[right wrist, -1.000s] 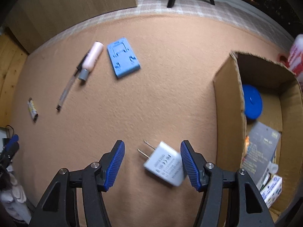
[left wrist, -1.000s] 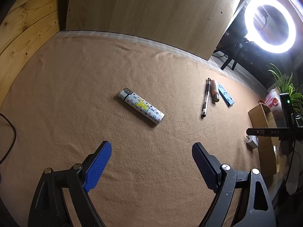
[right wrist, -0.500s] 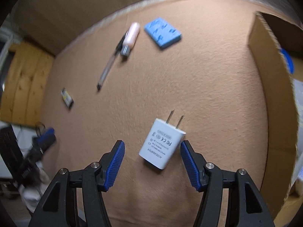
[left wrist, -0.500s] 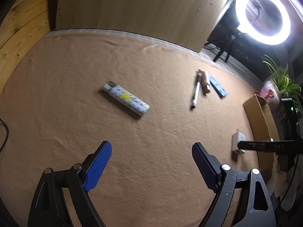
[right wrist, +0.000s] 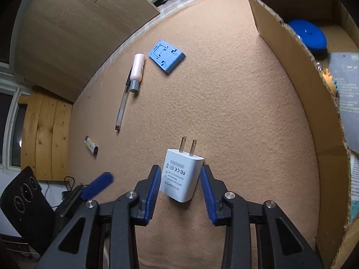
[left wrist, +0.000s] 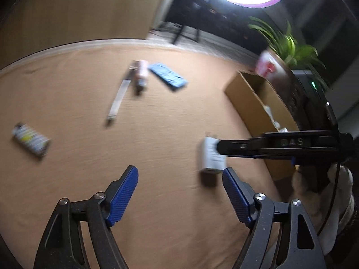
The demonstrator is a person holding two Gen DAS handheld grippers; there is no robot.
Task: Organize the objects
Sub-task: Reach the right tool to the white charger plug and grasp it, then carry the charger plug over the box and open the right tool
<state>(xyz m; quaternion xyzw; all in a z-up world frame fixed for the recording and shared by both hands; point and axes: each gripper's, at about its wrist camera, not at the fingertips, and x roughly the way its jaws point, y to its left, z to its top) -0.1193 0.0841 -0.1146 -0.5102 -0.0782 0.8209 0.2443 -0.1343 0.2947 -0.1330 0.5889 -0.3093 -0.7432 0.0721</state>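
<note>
Pen (right wrist: 123,103), pink tube (right wrist: 138,71), blue bracket (right wrist: 167,56) lie beyond charger (right wrist: 182,175); cardboard box (right wrist: 289,44) right.

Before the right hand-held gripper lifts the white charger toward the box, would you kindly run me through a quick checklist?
1. White charger between the right hand-held gripper pads: ok; jaws have just been closing.
2. Pads pressing both sides: not ok; slim gaps show on both sides.
3. Prongs pointing away from the pads: ok.
4. Cardboard box open on top, with room: ok; a blue disc and papers lie inside.
5. Left hand-held gripper clear of the charger: cannot tell; it is open, empty and close by, in a blurred view.
6. Pen, pink tube, blue holder out of the path: ok.
</note>
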